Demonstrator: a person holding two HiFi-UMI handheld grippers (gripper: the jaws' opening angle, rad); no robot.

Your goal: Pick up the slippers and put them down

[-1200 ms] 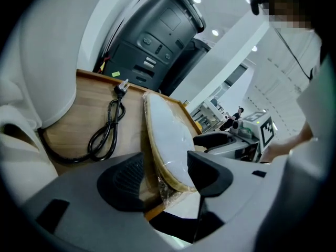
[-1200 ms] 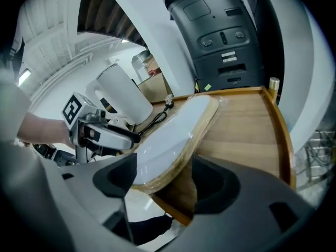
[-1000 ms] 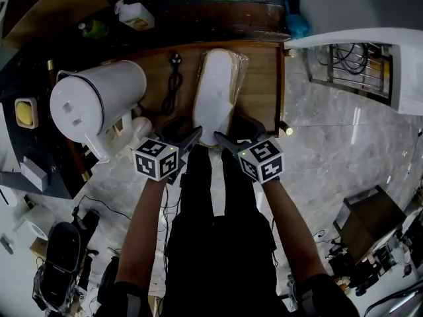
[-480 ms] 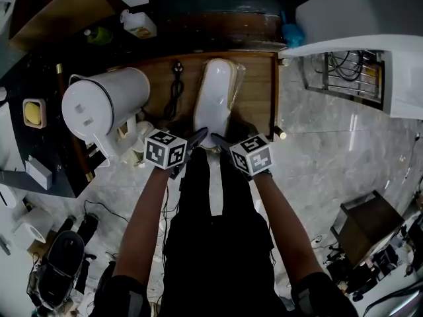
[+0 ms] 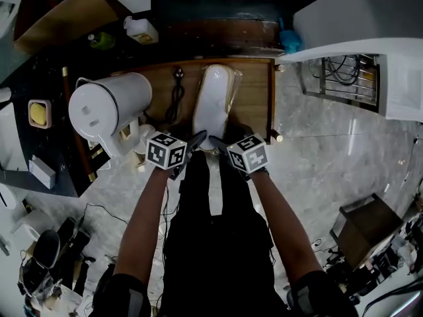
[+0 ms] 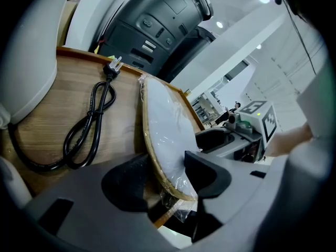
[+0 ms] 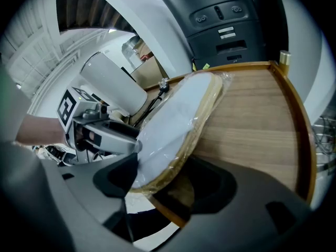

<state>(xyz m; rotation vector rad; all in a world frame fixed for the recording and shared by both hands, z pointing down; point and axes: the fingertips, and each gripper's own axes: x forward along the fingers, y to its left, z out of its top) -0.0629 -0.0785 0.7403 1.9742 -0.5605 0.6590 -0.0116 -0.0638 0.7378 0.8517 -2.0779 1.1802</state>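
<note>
Your left tool [image 6: 167, 182] stands wide. Its jaws have just been closing in, with the heel end of the slippers [image 6: 160, 125] between them, and the pads do not yet clamp it. Your right tool [image 7: 165, 180] also stands apart. It straddles the same heel end from the other side, with a gap showing at its right jaw. The slippers are white and wrapped in clear film. They lie on the wooden surface [image 5: 254, 91] ahead of both tools, heel at the near edge. A black cable [image 6: 86, 125] lies left of the left tool. Each tool's cube carries black-and-white square markers. The label on the bottle [image 5: 140, 30] far ahead is too small to read.
</note>
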